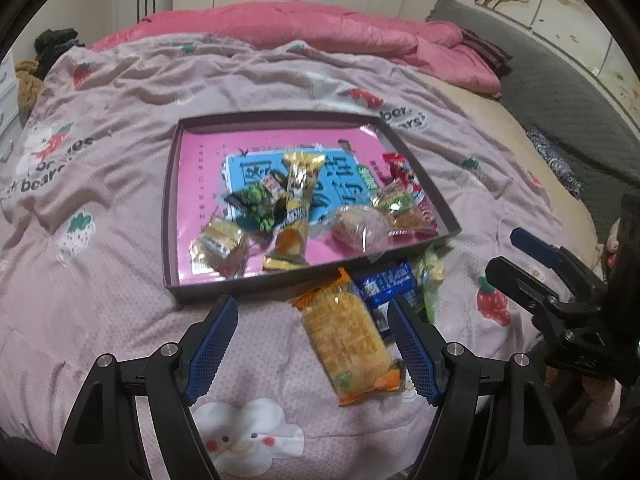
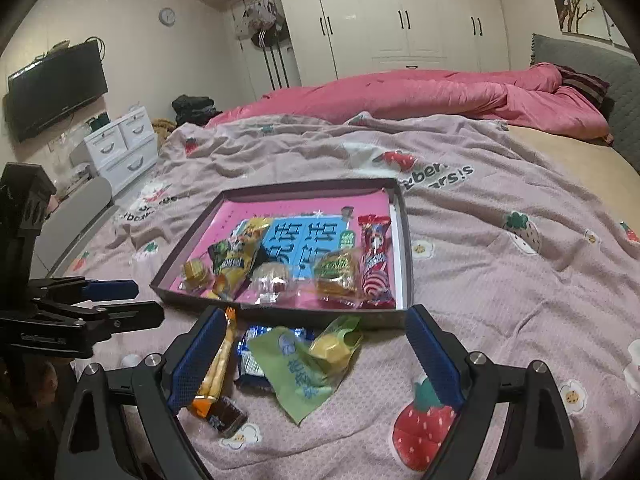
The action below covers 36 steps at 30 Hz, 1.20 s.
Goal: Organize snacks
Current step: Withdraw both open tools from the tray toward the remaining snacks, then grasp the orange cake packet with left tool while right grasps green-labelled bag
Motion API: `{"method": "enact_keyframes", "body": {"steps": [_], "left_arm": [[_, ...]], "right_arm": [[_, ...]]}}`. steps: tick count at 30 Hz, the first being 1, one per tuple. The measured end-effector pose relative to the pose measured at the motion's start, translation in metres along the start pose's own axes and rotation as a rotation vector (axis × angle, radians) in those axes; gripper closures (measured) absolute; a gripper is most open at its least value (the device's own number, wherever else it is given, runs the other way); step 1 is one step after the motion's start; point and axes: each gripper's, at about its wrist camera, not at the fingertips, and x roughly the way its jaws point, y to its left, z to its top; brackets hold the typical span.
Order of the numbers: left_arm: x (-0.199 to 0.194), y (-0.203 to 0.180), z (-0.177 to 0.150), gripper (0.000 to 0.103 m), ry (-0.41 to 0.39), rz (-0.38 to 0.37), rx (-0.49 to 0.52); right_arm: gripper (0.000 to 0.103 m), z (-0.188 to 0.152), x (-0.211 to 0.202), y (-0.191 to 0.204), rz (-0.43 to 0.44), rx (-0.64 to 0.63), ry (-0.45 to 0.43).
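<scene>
A shallow dark box (image 1: 172, 184) (image 2: 406, 240) with a pink and blue bottom lies on the bed and holds several wrapped snacks. In front of it lie an orange cracker pack (image 1: 348, 336) (image 2: 218, 364), a blue packet (image 1: 384, 284) (image 2: 250, 356) and a green wrapped snack (image 2: 308, 360) (image 1: 430, 276). A small dark packet (image 2: 226, 416) lies near the orange pack's end. My left gripper (image 1: 312, 344) is open, its jaws either side of the orange pack. My right gripper (image 2: 314, 356) is open, its jaws either side of the green snack and blue packet.
A pink quilt (image 1: 320, 28) is bunched at the far side of the bed, beside a grey headboard (image 1: 560, 76). White drawers (image 2: 120, 144) and a wall TV (image 2: 56, 88) stand left of the bed. Each gripper shows in the other's view (image 1: 552, 280) (image 2: 80, 304).
</scene>
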Motion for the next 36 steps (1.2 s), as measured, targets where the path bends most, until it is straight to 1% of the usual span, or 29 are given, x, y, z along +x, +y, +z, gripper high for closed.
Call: {"method": "enact_keyframes", "body": {"steps": [11, 20, 25, 30, 33, 34, 36], "left_arm": [[0.017, -0.006, -0.009, 0.025, 0.058, -0.013, 0.015], [0.028, -0.013, -0.016, 0.024, 0.094, -0.018, 0.034], [0.030, -0.015, -0.017, 0.024, 0.100, -0.017, 0.043], [0.033, -0.015, -0.017, 0.024, 0.104, -0.016, 0.043], [0.036, -0.015, -0.017, 0.024, 0.108, -0.014, 0.041], [0.037, -0.015, -0.017, 0.024, 0.109, -0.014, 0.040], [0.038, -0.014, -0.017, 0.025, 0.111, -0.015, 0.039]], "right_arm": [[0.012, -0.007, 0.009, 0.001, -0.005, 0.006, 0.055], [0.012, -0.012, 0.024, -0.016, 0.000, 0.106, 0.117], [0.012, -0.015, 0.034, -0.031, 0.048, 0.215, 0.153], [0.012, -0.018, 0.049, -0.048, 0.157, 0.392, 0.187], [0.016, -0.022, 0.062, -0.057, 0.216, 0.484, 0.227], [0.019, -0.025, 0.067, -0.060, 0.215, 0.515, 0.246], [0.020, -0.030, 0.075, -0.066, 0.210, 0.566, 0.279]]}}
